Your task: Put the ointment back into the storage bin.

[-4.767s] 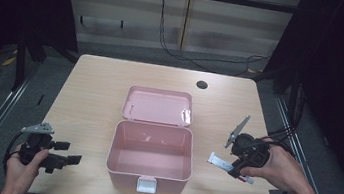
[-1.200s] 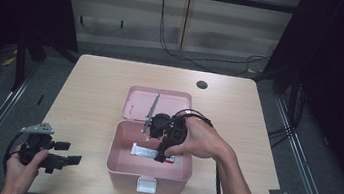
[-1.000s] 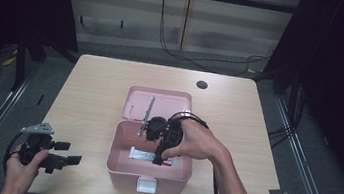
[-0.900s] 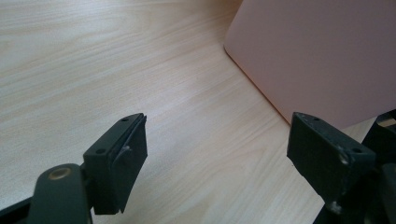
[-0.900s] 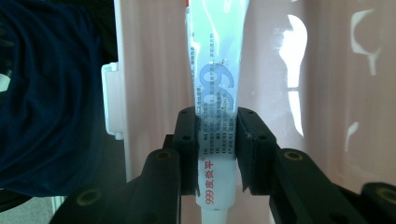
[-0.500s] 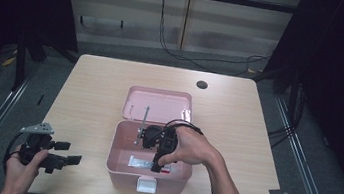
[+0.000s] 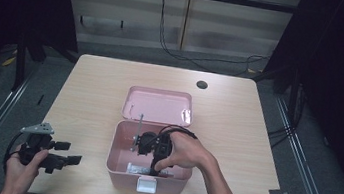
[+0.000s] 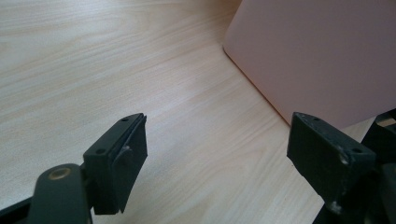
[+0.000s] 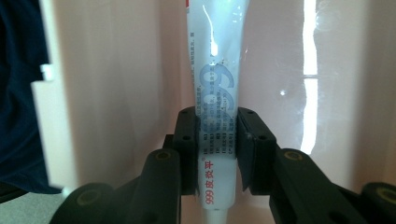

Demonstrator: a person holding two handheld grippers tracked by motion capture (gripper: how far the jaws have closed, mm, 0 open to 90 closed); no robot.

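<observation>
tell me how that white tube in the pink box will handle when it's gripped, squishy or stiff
Probably soft: the white tube looks like a thin-walled ointment tube, so the right hand-held gripper, shut across it, may dent it. Its glossy skin suggests it could slip. It looks light and flattish, so it should lie still in the pink box rather than roll.

The pink box (image 7: 121, 163) and its raised lid (image 7: 159, 105) stand at centre frame. Its walls close in around the right gripper (image 9: 217, 149) and tube (image 9: 215, 93). Bare table (image 7: 90, 91) lies open at left, right and top.
</observation>
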